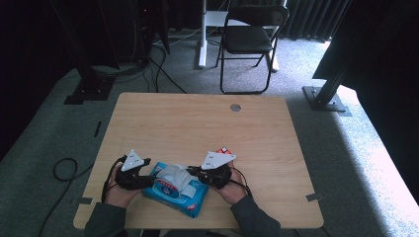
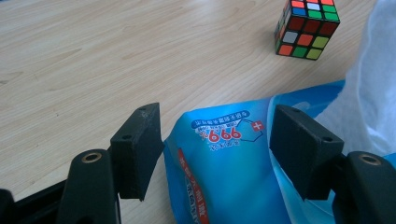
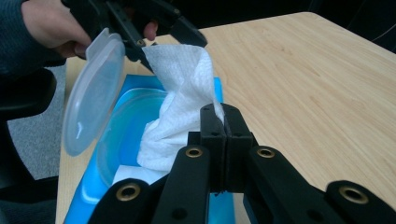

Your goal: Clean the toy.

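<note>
High view: your hands rest at the near bench (image 1: 197, 118) edge, left claw (image 1: 143, 178) and right claw (image 1: 193, 171) flanking the blue wipes pack (image 1: 173, 190).

Left gripper view: your jaws stand wide astride the pack (image 2: 219, 163), not pressing.

Right gripper view: your right claw (image 3: 226, 122) is clamped on the white wipe (image 3: 180, 98); lid (image 3: 91, 88) raised.

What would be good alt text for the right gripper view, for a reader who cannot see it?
The right tongs, shut, pinch a white wipe pulled up from a blue pack whose clear lid stands open. Behind the pack, a hand holds the left tongs at its far end, on a wooden table.
</note>
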The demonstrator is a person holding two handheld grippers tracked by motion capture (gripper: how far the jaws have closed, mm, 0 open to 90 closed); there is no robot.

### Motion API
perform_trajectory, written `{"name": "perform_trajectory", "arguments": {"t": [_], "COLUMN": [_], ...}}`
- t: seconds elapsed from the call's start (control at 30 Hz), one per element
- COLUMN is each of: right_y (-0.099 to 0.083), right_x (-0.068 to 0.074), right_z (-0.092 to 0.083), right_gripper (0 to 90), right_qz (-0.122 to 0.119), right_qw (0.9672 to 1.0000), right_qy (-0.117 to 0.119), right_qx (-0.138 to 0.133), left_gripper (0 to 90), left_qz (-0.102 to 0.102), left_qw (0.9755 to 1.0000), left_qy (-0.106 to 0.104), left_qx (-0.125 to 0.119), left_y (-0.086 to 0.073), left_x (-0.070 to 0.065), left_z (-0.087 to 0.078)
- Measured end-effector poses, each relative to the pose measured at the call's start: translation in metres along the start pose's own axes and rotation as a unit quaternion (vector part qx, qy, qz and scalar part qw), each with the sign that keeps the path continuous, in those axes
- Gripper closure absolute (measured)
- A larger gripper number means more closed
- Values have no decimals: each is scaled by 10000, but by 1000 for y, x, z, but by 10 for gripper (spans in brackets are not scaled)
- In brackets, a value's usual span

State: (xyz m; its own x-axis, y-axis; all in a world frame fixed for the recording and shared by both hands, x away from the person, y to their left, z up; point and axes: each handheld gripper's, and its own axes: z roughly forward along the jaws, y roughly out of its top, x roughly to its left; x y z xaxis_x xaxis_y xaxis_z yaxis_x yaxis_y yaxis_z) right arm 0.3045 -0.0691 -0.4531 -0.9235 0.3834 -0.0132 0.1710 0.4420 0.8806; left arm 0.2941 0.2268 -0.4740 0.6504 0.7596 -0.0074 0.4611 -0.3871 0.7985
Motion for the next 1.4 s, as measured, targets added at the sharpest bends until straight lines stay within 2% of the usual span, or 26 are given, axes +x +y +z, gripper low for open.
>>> {"name": "perform_trajectory", "arguments": {"t": [0.5, 0.63, 0.73, 1.0, 1.03, 1.2, 1.3, 1.4], "right_y": [1, 2, 2, 4, 5, 9, 11, 14], "right_x": [-14, -18, -21, -32, -34, -38, -39, -39], "right_z": [-9, -10, -10, -11, -12, -11, -9, -8], "right_gripper": [899, 899, 899, 899, 900, 899, 899, 899], "right_qz": [132, 184, 207, 356, 354, 391, 388, 369], "right_qw": [9992, 9987, 9983, 9967, 9965, 9960, 9960, 9962], "right_qy": [-367, -477, -538, -729, -754, -798, -799, -788], "right_qx": [-51, -35, -8, -13, -5, -16, -25, -50], "left_gripper": [343, 343, 343, 343, 343, 348, 350, 350], "left_qz": [-19, -31, -82, 48, 157, 294, 357, 391], "left_qw": [10000, 9999, 9997, 9992, 9987, 9965, 9949, 9921], "left_qy": [-47, -62, -150, -321, -447, -782, -940, -1190], "left_qx": [-27, -117, -201, -233, -186, -100, -12, 60], "left_y": [0, 2, 4, 17, 25, 43, 49, 52], "left_x": [0, 0, 1, 0, 0, -2, -4, -5], "left_z": [0, -3, -5, -1, 3, 14, 23, 33]}}
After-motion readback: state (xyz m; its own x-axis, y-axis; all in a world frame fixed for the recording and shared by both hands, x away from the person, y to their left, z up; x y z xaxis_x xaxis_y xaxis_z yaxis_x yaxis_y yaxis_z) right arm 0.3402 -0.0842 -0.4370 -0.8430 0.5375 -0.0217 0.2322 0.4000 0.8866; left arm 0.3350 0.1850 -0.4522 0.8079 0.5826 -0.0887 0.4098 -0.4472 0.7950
